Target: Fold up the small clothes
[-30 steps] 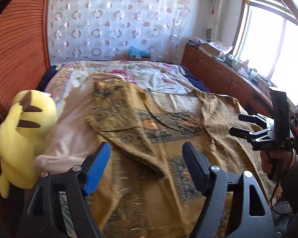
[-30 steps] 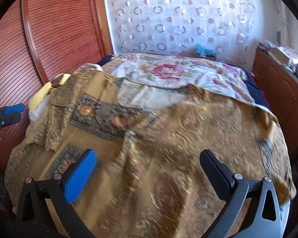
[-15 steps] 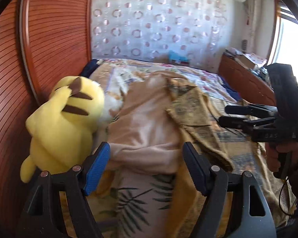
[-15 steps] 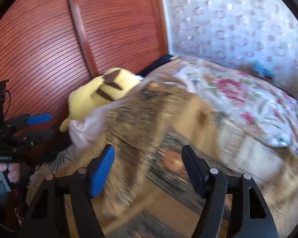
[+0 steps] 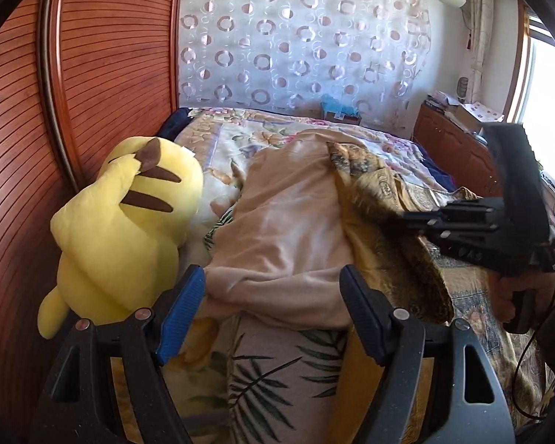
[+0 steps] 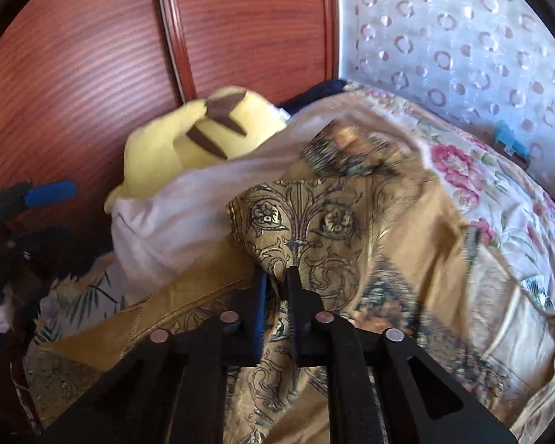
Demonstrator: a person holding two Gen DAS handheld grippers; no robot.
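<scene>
A gold patterned shirt (image 6: 351, 244) lies spread on the bed, its left edge over a pale pink garment (image 5: 288, 229). My right gripper (image 6: 276, 277) is shut on a fold of the gold shirt near its left edge. It also shows in the left wrist view (image 5: 407, 218), pinching the shirt (image 5: 388, 255). My left gripper (image 5: 273, 303) is open and empty, its jaws hovering just before the near edge of the pink garment. The pink garment also shows in the right wrist view (image 6: 181, 214).
A yellow plush toy (image 5: 129, 236) leans against the red wooden headboard (image 5: 103, 66) at the left. A floral bedspread (image 5: 240, 137) covers the bed. A leaf-print pillow (image 5: 281, 377) lies under my left gripper. A wooden cabinet (image 5: 451, 144) stands by the window at the right.
Both grippers swung left toward the shirt's headboard side. My right gripper, open before, has shut on the shirt's edge. My left gripper stayed open.
</scene>
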